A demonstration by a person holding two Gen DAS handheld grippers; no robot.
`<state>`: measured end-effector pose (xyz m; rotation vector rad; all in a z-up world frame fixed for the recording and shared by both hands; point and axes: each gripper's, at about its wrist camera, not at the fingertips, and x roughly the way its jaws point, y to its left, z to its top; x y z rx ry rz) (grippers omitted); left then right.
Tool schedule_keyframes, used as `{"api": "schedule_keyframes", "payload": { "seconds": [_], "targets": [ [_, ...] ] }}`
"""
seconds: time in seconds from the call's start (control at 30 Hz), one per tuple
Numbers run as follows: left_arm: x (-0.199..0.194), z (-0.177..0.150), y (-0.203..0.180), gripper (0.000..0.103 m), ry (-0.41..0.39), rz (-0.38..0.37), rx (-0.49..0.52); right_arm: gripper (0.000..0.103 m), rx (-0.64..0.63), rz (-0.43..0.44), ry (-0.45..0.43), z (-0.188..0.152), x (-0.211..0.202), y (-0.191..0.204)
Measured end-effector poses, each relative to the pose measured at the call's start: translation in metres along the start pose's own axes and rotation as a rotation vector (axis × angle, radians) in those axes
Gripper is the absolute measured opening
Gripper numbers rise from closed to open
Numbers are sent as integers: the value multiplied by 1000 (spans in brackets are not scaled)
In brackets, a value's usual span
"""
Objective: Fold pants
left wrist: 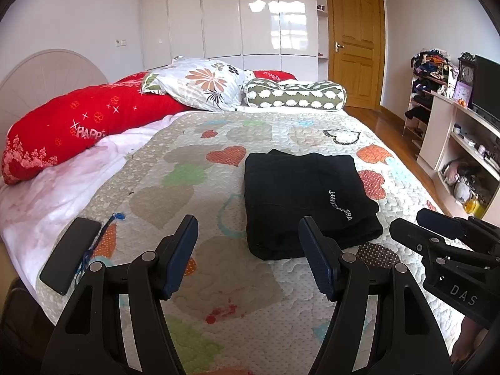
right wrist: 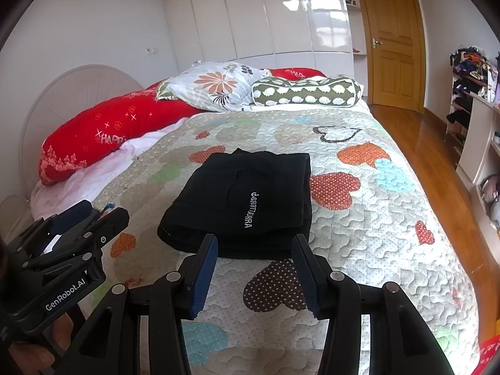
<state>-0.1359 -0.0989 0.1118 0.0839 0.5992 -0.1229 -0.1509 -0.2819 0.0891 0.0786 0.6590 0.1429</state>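
The black pants [left wrist: 300, 200] lie folded into a compact rectangle on the heart-patterned quilt [left wrist: 193, 162], white lettering on top. They show in the right wrist view [right wrist: 250, 200] too. My left gripper [left wrist: 248, 228] is open and empty, held above the quilt just left of and nearer than the pants. My right gripper [right wrist: 254, 243] is open and empty, its tips just short of the pants' near edge. Each gripper shows in the other's view: the right one [left wrist: 437, 222] at the right edge, the left one [right wrist: 93, 215] at the left edge.
A black phone [left wrist: 70, 251] lies on the quilt's near left. A red bolster [left wrist: 84, 118], a floral pillow [left wrist: 203, 84] and a green patterned pillow [left wrist: 293, 95] lie at the bed's head. Shelves with clutter [left wrist: 453, 131] stand right, past a strip of wood floor.
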Motion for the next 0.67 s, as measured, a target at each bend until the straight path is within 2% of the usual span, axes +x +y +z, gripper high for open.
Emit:
{"api": "schedule_keyframes", "payload": {
  "seconds": [0.67],
  "targets": [
    [-2, 0, 7, 67, -8, -44, -28, 48, 22, -24, 8, -4, -1, -13]
  ]
}}
